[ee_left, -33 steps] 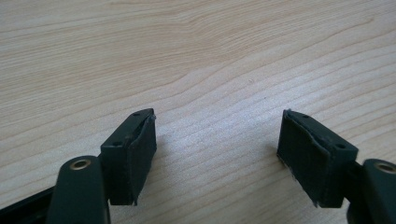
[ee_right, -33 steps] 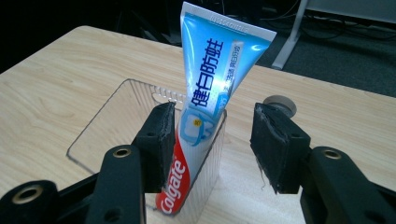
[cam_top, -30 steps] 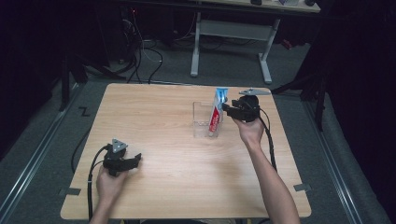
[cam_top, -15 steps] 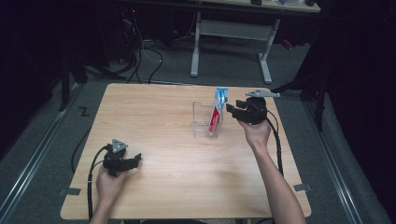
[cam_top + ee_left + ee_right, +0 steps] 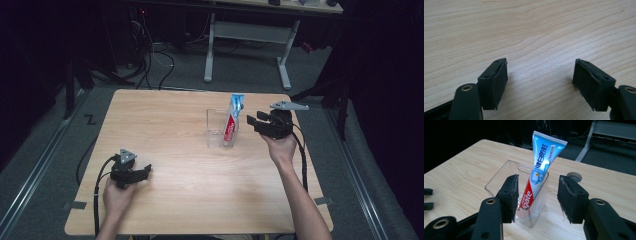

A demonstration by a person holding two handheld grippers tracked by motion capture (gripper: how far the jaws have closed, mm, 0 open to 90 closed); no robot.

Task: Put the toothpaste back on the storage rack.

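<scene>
A white-legged desk (image 5: pixel 250 35) stands beyond the table, cables (image 5: pixel 150 55) on the floor.

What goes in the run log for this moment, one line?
left hand-held gripper: open, resting on table | right hand-held gripper: open, facing toothpaste tube | tube: leaning upright in clear container

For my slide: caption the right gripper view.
Open right gripper faces a toothpaste tube standing in a clear container.

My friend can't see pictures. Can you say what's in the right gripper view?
A toothpaste tube stands tilted in a clear plastic container on a wooden table. The right gripper is open, its black jaws either side of the container's near corner.
</scene>
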